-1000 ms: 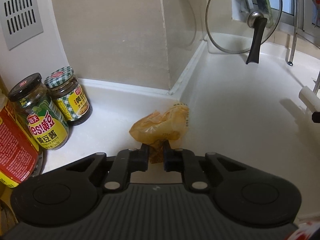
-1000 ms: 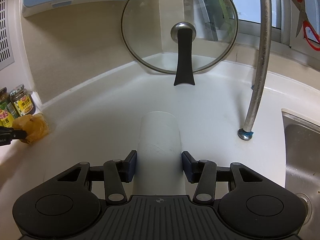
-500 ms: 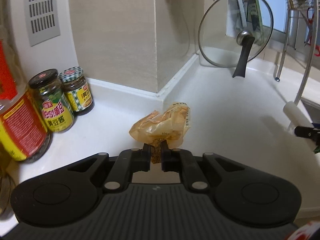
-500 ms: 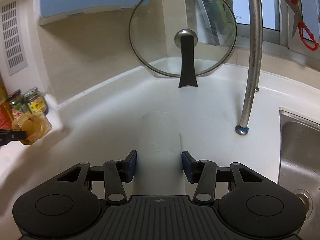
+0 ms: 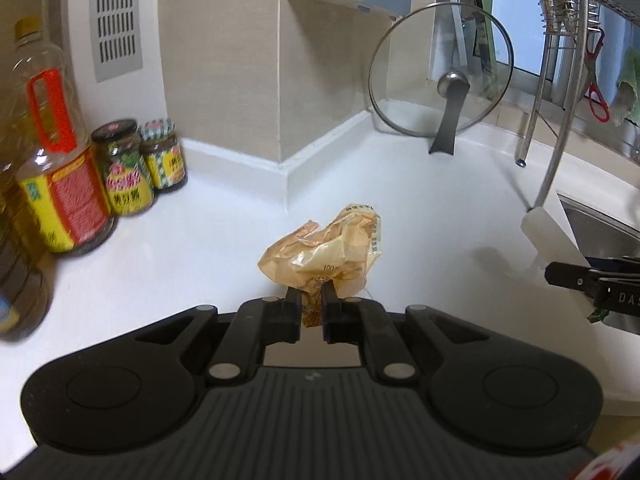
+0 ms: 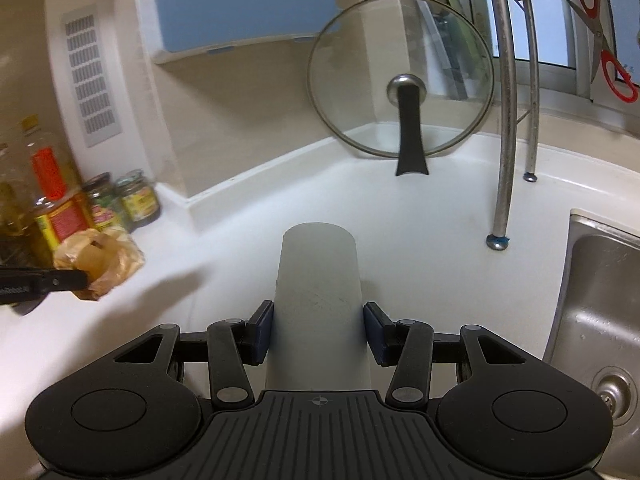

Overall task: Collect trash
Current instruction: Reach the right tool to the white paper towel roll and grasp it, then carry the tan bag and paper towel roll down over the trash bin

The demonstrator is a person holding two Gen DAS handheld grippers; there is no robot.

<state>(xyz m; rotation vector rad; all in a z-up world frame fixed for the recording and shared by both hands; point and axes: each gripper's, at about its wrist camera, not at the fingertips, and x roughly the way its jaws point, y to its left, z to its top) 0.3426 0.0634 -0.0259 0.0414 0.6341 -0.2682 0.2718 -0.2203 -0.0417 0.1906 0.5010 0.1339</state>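
Left gripper (image 5: 311,306) clamped on a crumpled orange-yellow plastic wrapper (image 5: 324,254), held above the white kitchen countertop (image 5: 440,208). Right gripper (image 6: 319,330) closed around a white cylindrical cup (image 6: 319,280). Behind: round glass pot lid (image 6: 400,88) leaning upright against the wall; sauce jars (image 5: 140,164) at left.

Orange-tan wrapper (image 5: 324,248), white cup (image 6: 318,280)

Soft, even indoor light, with daylight at the window (image 5: 520,40). Left of the fingers, the bottles (image 5: 52,184) blur. Fisheye bends the edges.
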